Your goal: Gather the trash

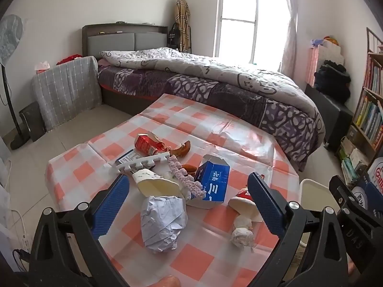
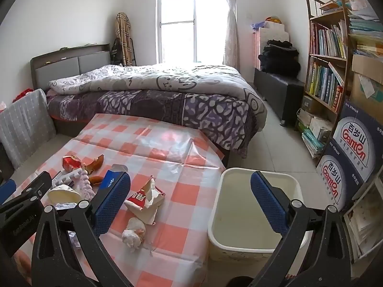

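Trash (image 1: 164,222) lies scattered on the checked table (image 2: 182,191), both tongs, left (image 1: 189,203) and right (image 2: 191,201), spread wide and empty above it, the first pickup not yet made, bin (image 2: 215,215) waiting beside.

White-walled bedroom: bed (image 2: 148,91) under a bright window (image 2: 191,21), bookshelf (image 2: 328,67) at right, pale tiled floor (image 2: 275,143)

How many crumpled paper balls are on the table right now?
2. A large crumpled paper ball near the table's front edge, and a small tissue wad toward the bin side. More may hide under the pile.
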Tool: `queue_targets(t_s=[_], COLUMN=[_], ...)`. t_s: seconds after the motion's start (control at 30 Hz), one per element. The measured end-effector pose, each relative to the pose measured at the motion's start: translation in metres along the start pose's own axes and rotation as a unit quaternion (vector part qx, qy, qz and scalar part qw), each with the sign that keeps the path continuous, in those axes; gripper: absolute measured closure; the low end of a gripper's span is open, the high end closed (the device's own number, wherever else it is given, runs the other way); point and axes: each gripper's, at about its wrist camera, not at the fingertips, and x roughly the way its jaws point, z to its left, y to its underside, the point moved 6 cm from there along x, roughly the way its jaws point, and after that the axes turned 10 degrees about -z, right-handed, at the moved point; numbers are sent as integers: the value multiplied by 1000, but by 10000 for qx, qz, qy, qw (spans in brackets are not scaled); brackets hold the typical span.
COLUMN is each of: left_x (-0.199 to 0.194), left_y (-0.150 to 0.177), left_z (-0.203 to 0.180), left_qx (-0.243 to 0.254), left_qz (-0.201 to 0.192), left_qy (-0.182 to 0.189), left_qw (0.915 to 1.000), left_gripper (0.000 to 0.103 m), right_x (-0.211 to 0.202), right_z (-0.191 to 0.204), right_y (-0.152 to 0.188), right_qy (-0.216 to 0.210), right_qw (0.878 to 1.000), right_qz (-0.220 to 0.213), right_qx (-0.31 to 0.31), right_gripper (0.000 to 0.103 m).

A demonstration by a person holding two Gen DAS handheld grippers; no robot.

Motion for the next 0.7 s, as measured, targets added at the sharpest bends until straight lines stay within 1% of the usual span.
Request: queue_targets(t_s=[0.7], left_x=[1], left_y=[3], left_z=[5], left_qx=[-9], left_qz=[65], left_qy=[-61], left_qw=[10000], left_gripper=[7], right_x=[1], right_z=[7], right_y=[3], right_qy=[-53], right_qw=[10000], right_qz=[36], right_qx=[56], right_gripper=[7])
